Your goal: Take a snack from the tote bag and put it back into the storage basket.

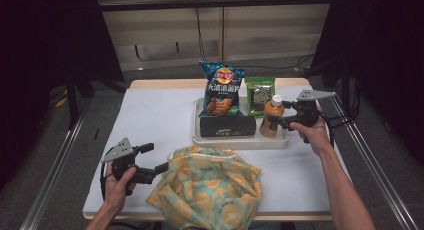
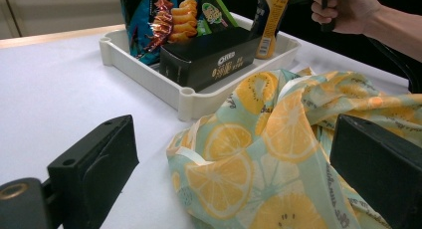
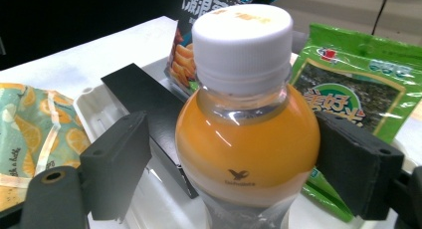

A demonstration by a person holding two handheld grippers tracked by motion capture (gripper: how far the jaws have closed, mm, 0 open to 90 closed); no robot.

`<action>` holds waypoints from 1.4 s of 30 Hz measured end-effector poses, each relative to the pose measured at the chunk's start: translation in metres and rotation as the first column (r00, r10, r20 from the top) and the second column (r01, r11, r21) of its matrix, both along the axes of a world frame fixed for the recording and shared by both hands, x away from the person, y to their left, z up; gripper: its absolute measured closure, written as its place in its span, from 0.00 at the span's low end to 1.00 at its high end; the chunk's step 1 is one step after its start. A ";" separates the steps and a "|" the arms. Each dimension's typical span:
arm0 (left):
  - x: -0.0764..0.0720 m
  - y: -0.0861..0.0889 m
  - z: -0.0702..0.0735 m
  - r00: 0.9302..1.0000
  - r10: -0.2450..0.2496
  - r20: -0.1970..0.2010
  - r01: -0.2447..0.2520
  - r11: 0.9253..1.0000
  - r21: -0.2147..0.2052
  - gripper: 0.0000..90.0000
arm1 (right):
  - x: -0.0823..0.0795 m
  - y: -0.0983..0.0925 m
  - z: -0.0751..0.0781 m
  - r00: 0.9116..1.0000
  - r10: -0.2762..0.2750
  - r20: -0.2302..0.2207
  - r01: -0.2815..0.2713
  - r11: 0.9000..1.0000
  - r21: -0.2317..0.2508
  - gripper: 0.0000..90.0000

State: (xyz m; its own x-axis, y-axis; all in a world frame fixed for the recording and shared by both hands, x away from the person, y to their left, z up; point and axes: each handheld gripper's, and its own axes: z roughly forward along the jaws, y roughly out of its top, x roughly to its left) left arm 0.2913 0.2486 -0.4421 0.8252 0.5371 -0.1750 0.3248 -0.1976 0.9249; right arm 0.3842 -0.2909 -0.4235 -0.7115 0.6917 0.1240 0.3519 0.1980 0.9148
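— Right tool (image 1: 286, 121) first: where is it?
— At the tray's (image 1: 235, 140) right end, jaws apart either side of the orange drink bottle (image 3: 247, 139); a gap shows on one side, so no clamp yet.
— And the left tool (image 1: 159, 160)?
— Jaws spread wide at the fruit-print cloth bag (image 1: 210, 187), which lies at the counter's (image 1: 150, 120) near edge.
— The surface?
— White sheet over a pale wood top. The tray sits toward the far edge, holding a chip bag (image 1: 221, 87), a black box (image 1: 227, 125) and a green packet (image 1: 260, 96).
— The room?
— Dim, dark drapes at both sides, grey floor.
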 end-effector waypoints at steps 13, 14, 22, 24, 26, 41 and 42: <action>0.001 0.002 -0.001 1.000 0.007 -0.005 -0.007 1.000 0.001 0.05 | 0.009 0.002 0.000 0.999 0.048 0.022 -0.047 0.998 -0.039 0.25; 0.001 0.002 -0.001 1.000 0.007 -0.005 -0.007 1.000 0.001 0.05 | 0.009 0.001 0.000 0.999 0.048 0.017 -0.047 0.998 -0.038 0.25; 0.001 0.001 -0.001 1.000 0.003 -0.007 -0.003 1.000 0.001 0.05 | 0.008 0.003 -0.002 0.999 0.042 0.020 -0.040 0.998 -0.056 0.34; 0.001 0.002 -0.001 1.000 0.005 -0.006 -0.005 1.000 0.002 0.05 | 0.008 0.004 -0.001 0.999 0.033 0.013 -0.032 0.998 -0.056 0.34; 0.001 0.002 -0.001 1.000 0.006 -0.002 -0.006 1.000 -0.003 0.05 | 0.007 0.004 0.000 1.000 0.014 0.001 -0.014 0.998 -0.057 0.34; -0.003 0.001 0.003 1.000 0.004 0.017 -0.004 1.000 0.004 0.05 | -0.008 0.015 0.014 0.995 -0.098 0.018 0.099 0.993 -0.058 0.34; -0.003 0.001 0.003 1.000 0.004 0.017 -0.004 1.000 0.004 0.05 | -0.008 0.015 0.014 0.995 -0.098 0.018 0.099 0.993 -0.058 0.34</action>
State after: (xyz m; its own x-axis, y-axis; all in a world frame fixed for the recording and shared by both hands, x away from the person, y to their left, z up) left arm 0.2880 0.2500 -0.4388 0.8257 0.5413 -0.1588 0.3100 -0.2001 0.9294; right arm 0.3761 -0.2755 -0.4098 -0.6407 0.7645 0.0708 0.3585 0.2163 0.9081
